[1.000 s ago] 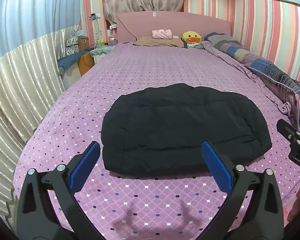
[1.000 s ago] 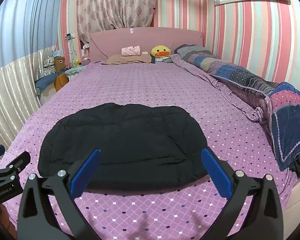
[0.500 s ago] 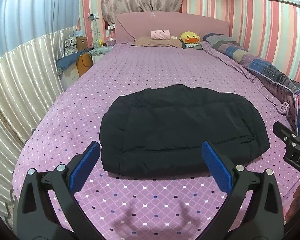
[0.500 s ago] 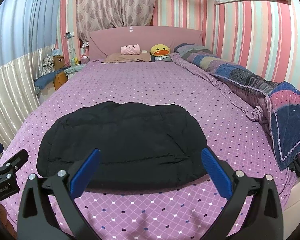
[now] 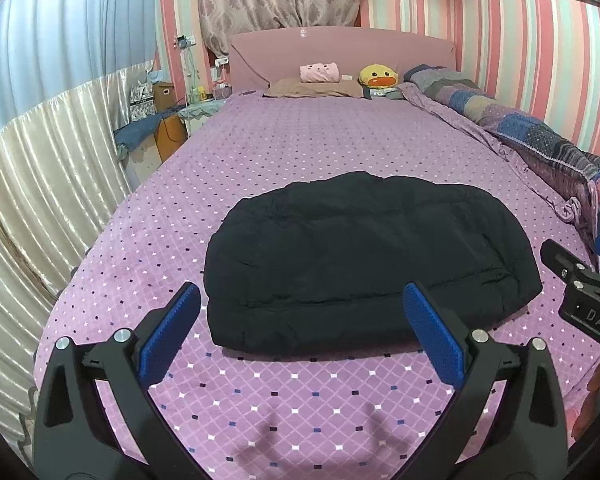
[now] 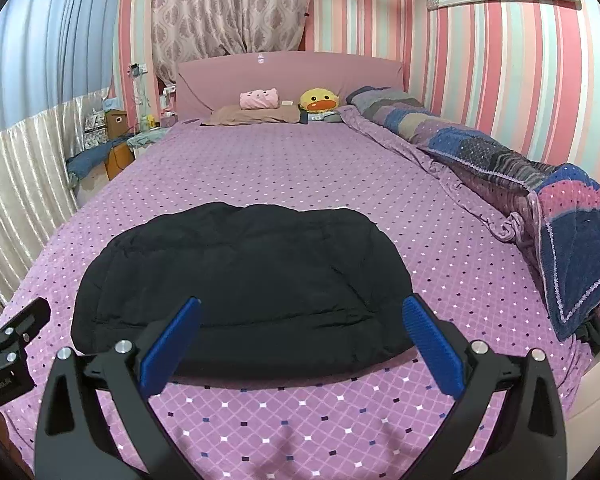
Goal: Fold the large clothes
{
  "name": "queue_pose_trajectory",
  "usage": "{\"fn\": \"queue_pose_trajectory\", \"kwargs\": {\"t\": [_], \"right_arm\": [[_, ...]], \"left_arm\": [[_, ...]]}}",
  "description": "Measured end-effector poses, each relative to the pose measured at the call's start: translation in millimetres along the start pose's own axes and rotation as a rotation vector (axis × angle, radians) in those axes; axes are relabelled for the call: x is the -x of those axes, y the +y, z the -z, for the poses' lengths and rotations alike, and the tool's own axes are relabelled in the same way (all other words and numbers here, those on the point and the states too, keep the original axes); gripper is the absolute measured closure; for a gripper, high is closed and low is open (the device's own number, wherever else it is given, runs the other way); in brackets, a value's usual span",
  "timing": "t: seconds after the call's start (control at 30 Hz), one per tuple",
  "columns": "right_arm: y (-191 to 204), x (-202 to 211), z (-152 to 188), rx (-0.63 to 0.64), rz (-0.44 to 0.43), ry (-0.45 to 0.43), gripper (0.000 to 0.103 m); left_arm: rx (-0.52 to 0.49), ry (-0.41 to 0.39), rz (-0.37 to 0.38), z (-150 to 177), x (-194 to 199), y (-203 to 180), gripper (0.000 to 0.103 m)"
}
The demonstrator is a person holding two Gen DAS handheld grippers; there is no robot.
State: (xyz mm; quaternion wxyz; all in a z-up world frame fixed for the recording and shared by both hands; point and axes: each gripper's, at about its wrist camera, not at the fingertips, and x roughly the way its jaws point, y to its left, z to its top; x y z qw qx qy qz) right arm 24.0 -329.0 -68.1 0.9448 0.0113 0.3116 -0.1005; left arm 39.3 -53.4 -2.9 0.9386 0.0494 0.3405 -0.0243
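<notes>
A striped-wall bedroom holds a purple dotted bed [image 5: 300,152]; the folded black garment [image 5: 364,264], seemingly a padded jacket, lies near its foot edge. The left gripper [image 5: 302,330] and right gripper [image 6: 300,336] hover over that edge, jaws spread, holding nothing.

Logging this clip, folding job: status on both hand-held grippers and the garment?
Left hand-held gripper open, empty. Right hand-held gripper open, empty. Black padded garment lies folded on purple bedspread. Nothing in the way.

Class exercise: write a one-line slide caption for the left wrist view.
Open left gripper hovers before a folded black padded garment on a purple dotted bedsheet.
</notes>
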Motion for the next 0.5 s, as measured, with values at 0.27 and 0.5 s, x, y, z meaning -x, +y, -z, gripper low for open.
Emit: {"fn": "queue_pose_trajectory", "kwargs": {"t": [0.27,0.5], "right_arm": [[1.4,1.1,1.7,-0.001,0.002,-0.001,0.002],[1.1,1.2,1.9,-0.003,0.001,-0.002,0.002]], "left_arm": [[0.001,0.002,0.010,-0.5,4.1,1.5,0.003],[-0.004,0.015,0.010,-1.5,4.1,0.5,0.003]]}}
